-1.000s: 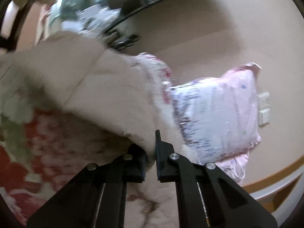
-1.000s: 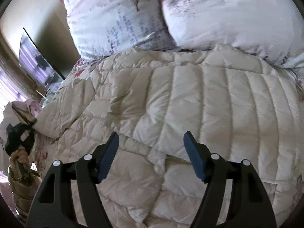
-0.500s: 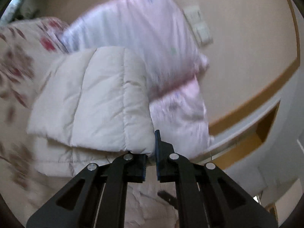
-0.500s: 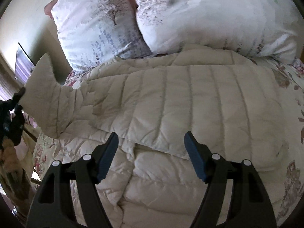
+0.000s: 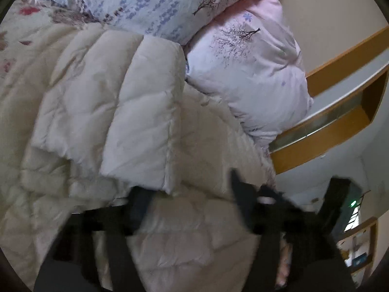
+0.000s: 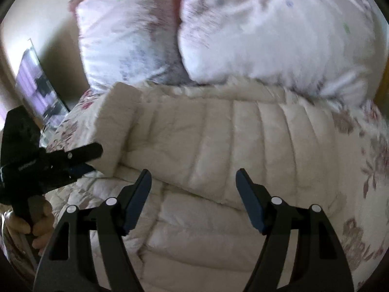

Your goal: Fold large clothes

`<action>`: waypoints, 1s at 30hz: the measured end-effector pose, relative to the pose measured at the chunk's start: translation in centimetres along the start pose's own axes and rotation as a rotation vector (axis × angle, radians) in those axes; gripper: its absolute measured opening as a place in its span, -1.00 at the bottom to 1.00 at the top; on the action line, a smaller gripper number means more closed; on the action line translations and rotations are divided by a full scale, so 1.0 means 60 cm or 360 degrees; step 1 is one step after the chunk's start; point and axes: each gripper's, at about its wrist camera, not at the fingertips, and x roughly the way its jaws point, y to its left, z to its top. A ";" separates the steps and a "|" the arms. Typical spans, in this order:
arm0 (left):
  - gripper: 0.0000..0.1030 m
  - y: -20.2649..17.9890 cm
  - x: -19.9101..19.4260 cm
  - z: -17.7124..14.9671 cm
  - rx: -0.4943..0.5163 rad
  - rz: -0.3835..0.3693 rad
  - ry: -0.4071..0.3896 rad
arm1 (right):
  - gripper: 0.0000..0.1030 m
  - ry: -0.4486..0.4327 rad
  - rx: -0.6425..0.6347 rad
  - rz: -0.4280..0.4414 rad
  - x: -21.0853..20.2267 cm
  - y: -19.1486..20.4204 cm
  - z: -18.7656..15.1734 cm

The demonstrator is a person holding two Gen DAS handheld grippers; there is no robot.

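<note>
A cream quilted down jacket (image 6: 218, 146) lies spread on the bed below the pillows. Its sleeve (image 5: 136, 112) is folded across the body, cuff end toward me. My left gripper (image 5: 189, 194) is blurred and its jaws are opening; the cuff edge lies loose between them, with no pad pressing on it. From the right wrist view the left gripper (image 6: 90, 160) sits at the sleeve's (image 6: 116, 126) cuff, held by a hand (image 6: 36, 223). Above the jacket's lower half, my right gripper (image 6: 193, 174) stands open and holds nothing.
Two pale floral pillows (image 5: 255, 60) (image 6: 267, 24) lean at the head of the bed. A flowered sheet (image 6: 364, 146) lies under the jacket. A wooden headboard shelf (image 5: 340, 112) runs at the right, and a dark screen (image 6: 36, 82) stands at the far left.
The left gripper swung the sleeve over the jacket body towards the pillows, then its shut jaws parted off the cuff. The right gripper stayed open and lifted back a little.
</note>
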 end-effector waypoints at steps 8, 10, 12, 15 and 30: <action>0.45 0.035 -0.124 -0.048 0.0245 0.0274 -0.0210 | 0.39 -0.0162 -0.0637 0.0152 0.018 0.190 0.008; 0.45 0.049 -0.139 -0.058 0.0237 0.0321 -0.0227 | 0.38 -0.0199 -0.0836 0.0110 0.033 0.238 -0.003; 0.45 0.067 -0.155 -0.068 0.0225 0.0351 -0.0238 | 0.38 -0.0234 -0.0999 0.0038 0.050 0.278 -0.014; 0.45 0.082 -0.173 -0.079 0.0236 0.0395 -0.0265 | 0.36 -0.0248 -0.1163 -0.0059 0.085 0.309 -0.024; 0.45 0.090 -0.150 -0.092 0.0278 0.0374 -0.0219 | -0.81 -0.0162 -0.0078 -0.0055 0.054 0.113 0.014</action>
